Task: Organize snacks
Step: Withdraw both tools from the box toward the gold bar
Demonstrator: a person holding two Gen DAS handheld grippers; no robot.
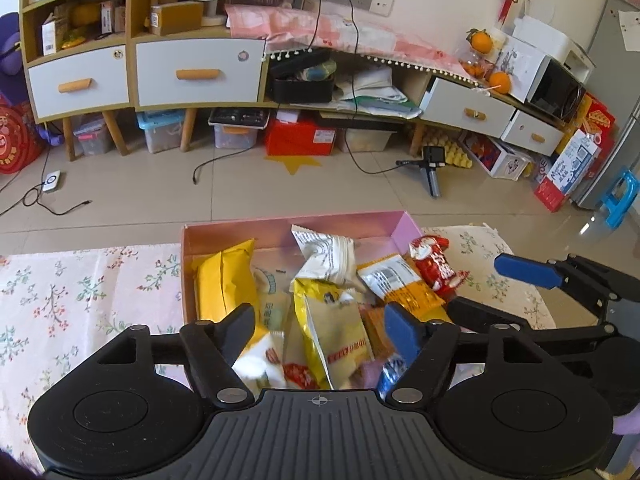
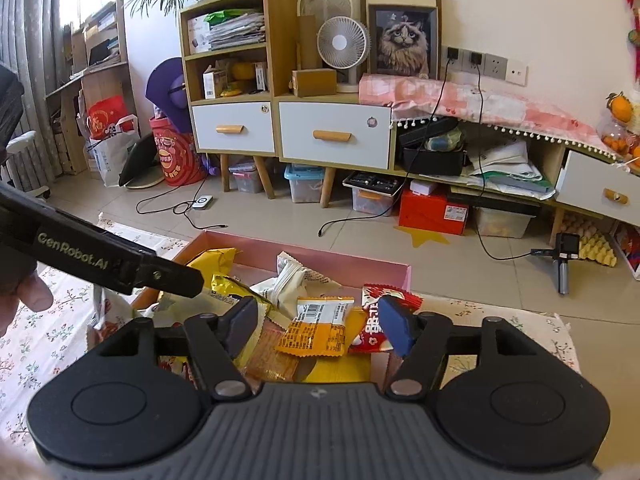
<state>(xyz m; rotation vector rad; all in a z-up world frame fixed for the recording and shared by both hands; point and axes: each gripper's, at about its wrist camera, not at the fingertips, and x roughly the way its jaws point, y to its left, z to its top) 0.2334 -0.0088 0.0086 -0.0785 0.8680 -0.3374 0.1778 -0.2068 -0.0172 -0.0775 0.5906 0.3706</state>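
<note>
An open pink box (image 1: 292, 224) on a floral tablecloth holds several snack packets: a yellow one (image 1: 224, 280), a white one (image 1: 326, 256), an orange-and-white one (image 1: 400, 280) and a cream-and-yellow one (image 1: 332, 328). A red packet (image 1: 434, 264) lies over the box's right wall. My left gripper (image 1: 320, 320) hangs open above the cream-and-yellow packet, gripping nothing. My right gripper (image 2: 316, 314) is open too, over the orange packet (image 2: 320, 328) and beside the red packet (image 2: 372, 320). The right wrist view shows a left gripper finger (image 2: 172, 276) over the box's left side.
The floral tablecloth (image 1: 80, 288) spreads left and right of the box. A person's hand (image 2: 28, 296) shows at the left edge. Beyond the table are tiled floor with cables, a small tripod camera (image 1: 432, 168), a blue stool (image 1: 620, 196) and a drawer cabinet (image 1: 196, 76).
</note>
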